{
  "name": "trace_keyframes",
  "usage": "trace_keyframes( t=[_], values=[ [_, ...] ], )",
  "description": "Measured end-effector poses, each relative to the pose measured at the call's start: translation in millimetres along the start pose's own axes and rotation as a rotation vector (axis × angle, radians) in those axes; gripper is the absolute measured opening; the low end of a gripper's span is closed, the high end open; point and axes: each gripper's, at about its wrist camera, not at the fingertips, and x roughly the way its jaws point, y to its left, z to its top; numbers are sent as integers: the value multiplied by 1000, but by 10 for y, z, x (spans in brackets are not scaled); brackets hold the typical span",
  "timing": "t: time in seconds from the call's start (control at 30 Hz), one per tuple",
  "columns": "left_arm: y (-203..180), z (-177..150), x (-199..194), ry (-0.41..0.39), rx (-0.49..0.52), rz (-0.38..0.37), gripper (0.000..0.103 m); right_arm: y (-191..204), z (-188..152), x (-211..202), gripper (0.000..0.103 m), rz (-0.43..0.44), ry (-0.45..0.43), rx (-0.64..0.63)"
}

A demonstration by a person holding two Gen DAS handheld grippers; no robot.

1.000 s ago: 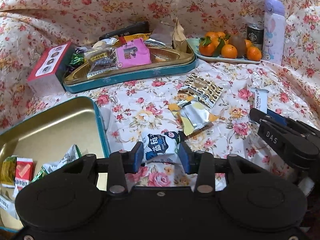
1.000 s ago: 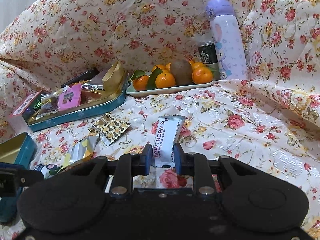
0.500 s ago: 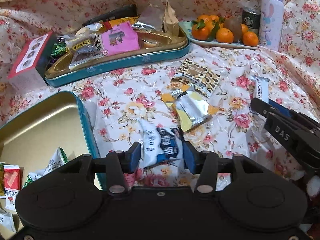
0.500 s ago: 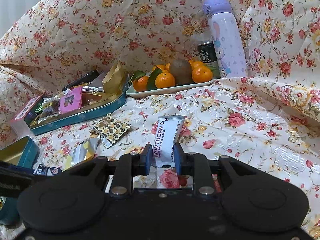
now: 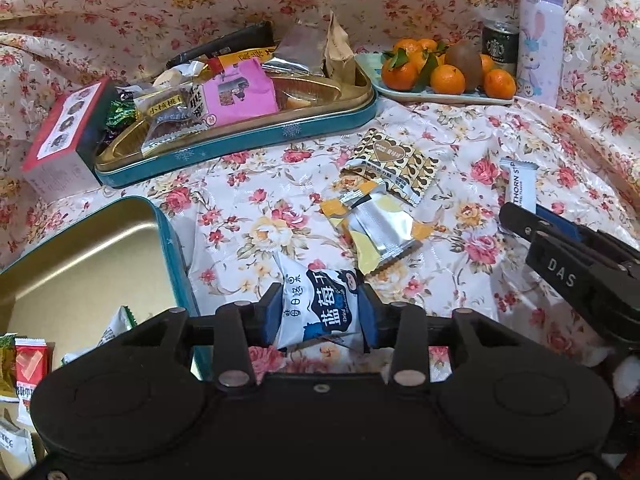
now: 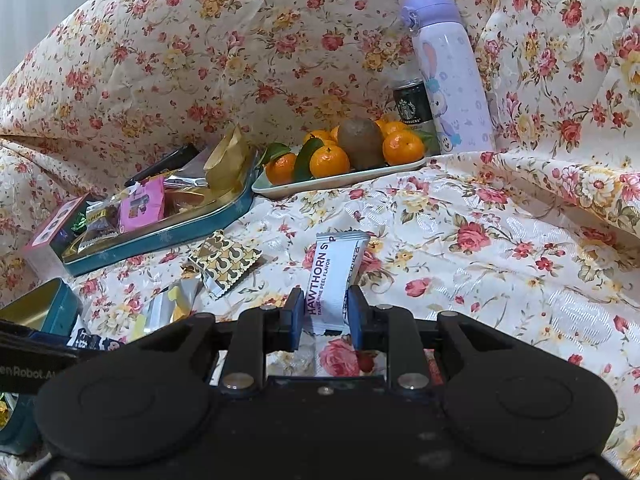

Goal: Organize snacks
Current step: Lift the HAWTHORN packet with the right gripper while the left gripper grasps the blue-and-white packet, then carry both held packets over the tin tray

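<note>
Item 1: my left tool (image 5: 320, 312), jaws closing on the blueberry snack packet (image 5: 320, 308), just beside the open teal tin (image 5: 176, 264) at the floral cloth's (image 5: 460, 148) near left edge. Item 2: my right tool (image 6: 322, 312), narrow, clamped on the hawthorn stick packet (image 6: 334, 276), mid-cloth. Item 3: silver-yellow packet (image 5: 380, 228) and gold-black packet (image 5: 394, 164) loose between them.

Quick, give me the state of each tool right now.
Left tool: jaws closing around the blueberry snack packet.
Right tool: shut on the hawthorn strip packet.
</note>
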Motion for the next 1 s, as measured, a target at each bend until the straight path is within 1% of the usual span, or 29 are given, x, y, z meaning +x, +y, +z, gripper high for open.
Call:
trace_keyframes(
  t=[0.3, 0.5, 0.8, 1.0],
  values=[
    [50, -81, -348, -45, -34, -34, 47, -3, -1, 1, 24, 2, -2, 4],
    [164, -197, -585, -53, -67, -56, 47, -7, -1, 0, 24, 2, -2, 3],
    [525, -439, -960, -99, -113, -23, 47, -15, -2, -8, 24, -1, -4, 3],
    [896, -586, -1149, -125, -180, 12, 47, 4, 6, -7, 24, -17, -7, -10]
  ],
)
